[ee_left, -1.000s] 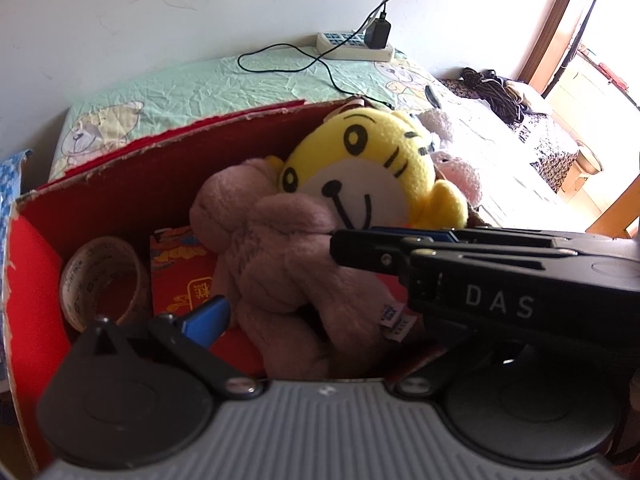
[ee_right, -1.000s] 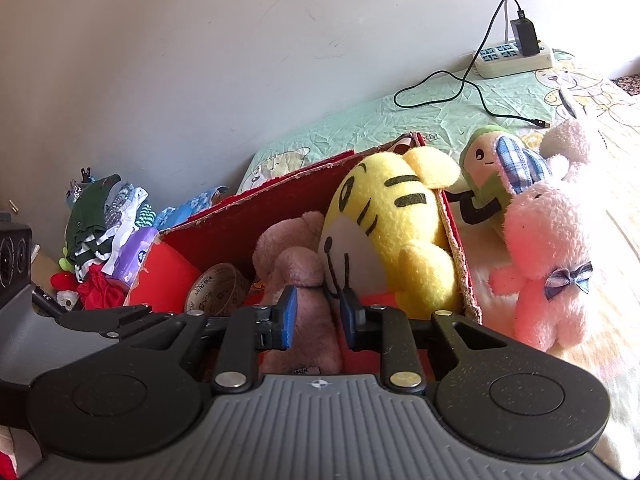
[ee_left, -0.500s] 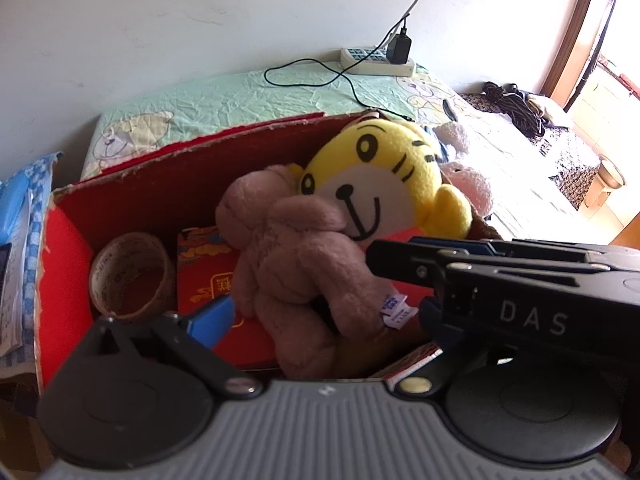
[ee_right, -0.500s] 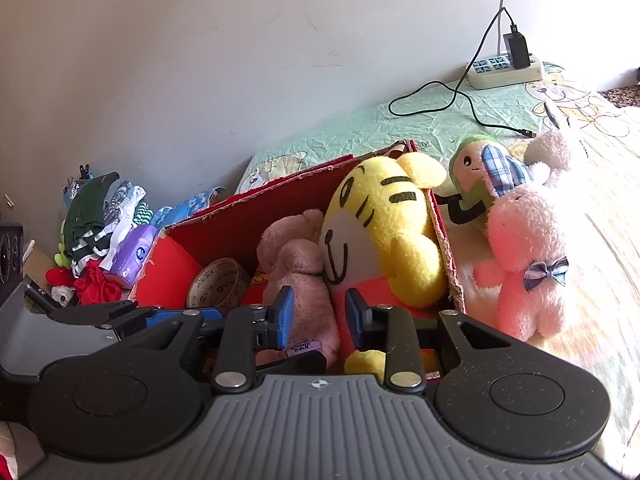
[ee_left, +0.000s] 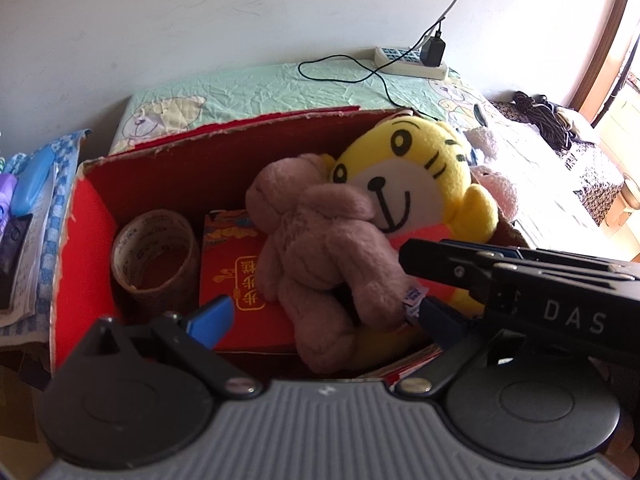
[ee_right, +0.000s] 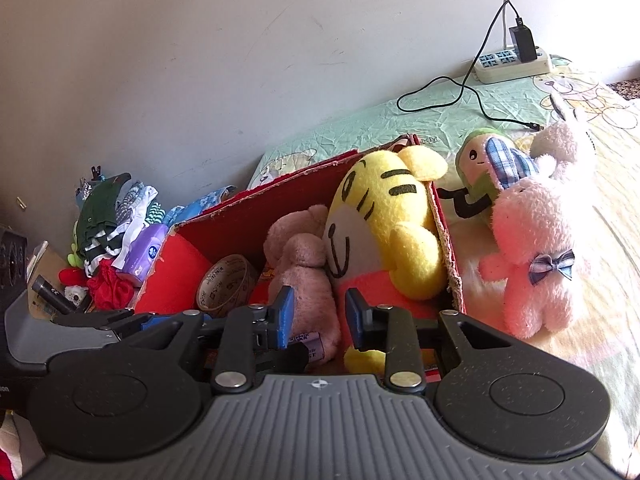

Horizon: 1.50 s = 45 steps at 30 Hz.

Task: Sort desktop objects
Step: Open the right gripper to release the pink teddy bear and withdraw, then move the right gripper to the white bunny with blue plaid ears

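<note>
Plush brown bear (ee_left: 320,252) in red box (ee_left: 192,152); my left gripper (ee_left: 324,316) and right gripper (ee_right: 318,316) gape empty; pink rabbit (ee_right: 536,256), three o'clock, may topple if nudged.

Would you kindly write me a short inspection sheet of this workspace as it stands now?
Surface: bed sheet, pale green with cartoon prints, wrinkled.
Job's things: red box holding yellow tiger plush, brown plush, tape roll and red packet; pink rabbit plush and green plush outside on the bed.
Clutter: pile of clothes and tissue pack beside the box.
Grippers: left gripper open above the box; right gripper open, empty.
Cables: power strip with black charger cable on the sheet.
Surroundings: plain wall.
</note>
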### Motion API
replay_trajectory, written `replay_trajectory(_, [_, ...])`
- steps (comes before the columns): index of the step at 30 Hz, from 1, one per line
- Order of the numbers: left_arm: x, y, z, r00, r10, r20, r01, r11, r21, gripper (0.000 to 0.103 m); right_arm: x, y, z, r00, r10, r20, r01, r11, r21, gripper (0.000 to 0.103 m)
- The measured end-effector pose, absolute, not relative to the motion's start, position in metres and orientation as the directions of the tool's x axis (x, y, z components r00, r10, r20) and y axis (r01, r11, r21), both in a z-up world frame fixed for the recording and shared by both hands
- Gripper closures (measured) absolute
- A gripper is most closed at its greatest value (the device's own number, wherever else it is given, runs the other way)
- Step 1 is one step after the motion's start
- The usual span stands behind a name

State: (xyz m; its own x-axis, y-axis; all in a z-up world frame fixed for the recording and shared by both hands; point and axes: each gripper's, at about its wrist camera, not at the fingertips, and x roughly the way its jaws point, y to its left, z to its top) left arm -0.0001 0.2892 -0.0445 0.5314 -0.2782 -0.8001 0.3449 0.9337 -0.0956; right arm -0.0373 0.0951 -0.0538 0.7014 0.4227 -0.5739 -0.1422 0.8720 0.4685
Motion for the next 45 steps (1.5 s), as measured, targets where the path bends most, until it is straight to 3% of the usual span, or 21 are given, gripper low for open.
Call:
replay_trajectory(14, [-0.021,0.274,-0.018,0.601,-0.171,-0.781,0.191,0.979,-0.068,0.004,-0.047,0.046,-0.039,0.658,0.61,-0.441,-0.324,0.758,0.566,0.071])
replay_trajectory(21, [-0.022,0.242,0.006,0.642,-0.208,-0.738,0.201,0.975,-0.1,0.004,-0.044,0.0,-0.034,0.676,0.624,-0.392,-0.337,0.734,0.589,0.071])
replay_trajectory(33, [-0.032,0.13,0.007,0.618,-0.376,-0.69,0.426,0.898,-0.109,0.004,-0.022,-0.106,-0.056,0.722,0.51,-0.467,-0.162,0.781,0.603,0.071])
replay_trajectory(45, [-0.013,0.053,-0.053,0.569,-0.258,-0.781,0.407,0.913,-0.006,0.005,0.021,-0.16,-0.096,0.595,0.612,-0.521,-0.119,0.708,0.696,0.069])
